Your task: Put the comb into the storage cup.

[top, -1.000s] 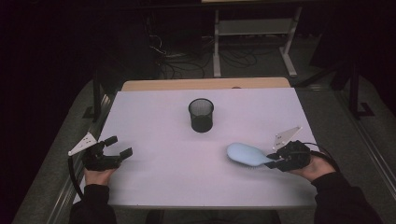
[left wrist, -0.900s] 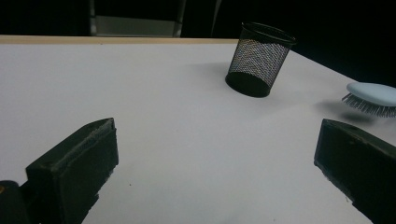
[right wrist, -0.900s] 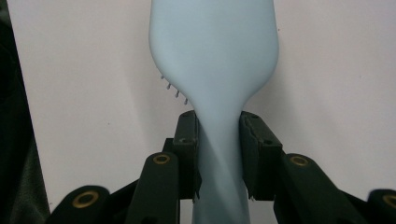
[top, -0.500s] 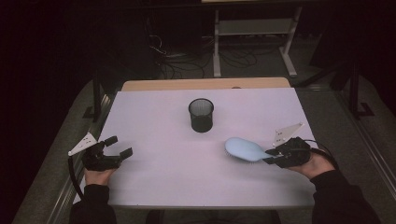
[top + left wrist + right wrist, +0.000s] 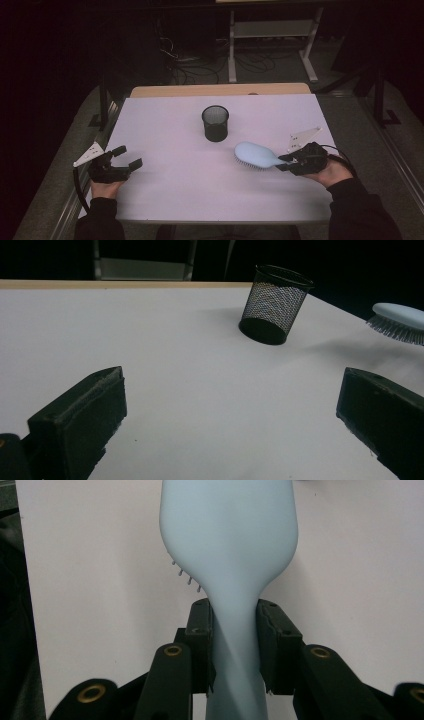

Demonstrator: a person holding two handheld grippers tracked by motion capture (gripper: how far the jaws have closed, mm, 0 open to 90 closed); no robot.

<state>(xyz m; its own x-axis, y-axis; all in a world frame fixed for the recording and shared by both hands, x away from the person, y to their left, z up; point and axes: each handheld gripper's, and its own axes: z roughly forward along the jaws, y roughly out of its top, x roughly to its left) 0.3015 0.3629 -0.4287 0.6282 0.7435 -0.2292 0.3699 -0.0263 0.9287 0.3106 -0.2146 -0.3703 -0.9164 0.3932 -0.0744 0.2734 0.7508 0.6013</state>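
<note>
Right gripper [image 5: 291, 159] is clamped on the handle of the brush [image 5: 254, 155], holding it bristles-down just above the table [image 5: 165, 120], right of the cup [image 5: 215, 122], presumably its destination. Left gripper [image 5: 124, 158] idles at near left, jaws apart, holding nothing.

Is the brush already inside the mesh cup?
No. The brush is held by its handle in the right gripper, beside the cup and outside it.

pale blue hairbrush [image 5: 255, 155], bristles down, lifted
</note>
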